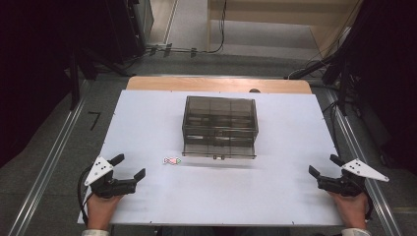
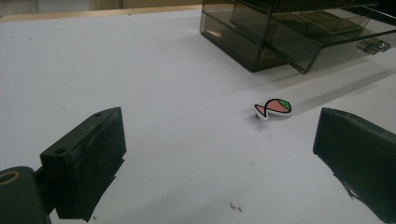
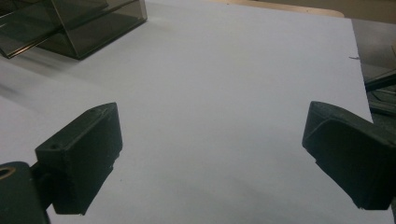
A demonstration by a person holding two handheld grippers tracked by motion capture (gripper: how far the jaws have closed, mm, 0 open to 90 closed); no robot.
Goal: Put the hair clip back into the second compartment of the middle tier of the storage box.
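Observation:
A smoky transparent drawer box (image 1: 220, 125) stands mid-table, its lowest drawer (image 1: 219, 149) pulled a little toward me. Just left of that drawer lies a small fish-shaped piece (image 1: 172, 161), pink with a green tip and white rim; the left gripper view shows the fish (image 2: 273, 108) ahead and right of centre, with the box (image 2: 289, 32) behind. My left gripper (image 1: 129, 166) rests at the front left, open and empty. My right gripper (image 1: 325, 164) rests at the front right, open and empty, with a corner of the box (image 3: 74, 25) at its upper left.
The white table sheet (image 1: 275, 191) covers a wooden tabletop (image 1: 216, 83) whose far edge shows. Metal rails (image 1: 44, 167) run along both sides on the grey floor. Dark stands and cables (image 1: 339, 69) crowd the far corners.

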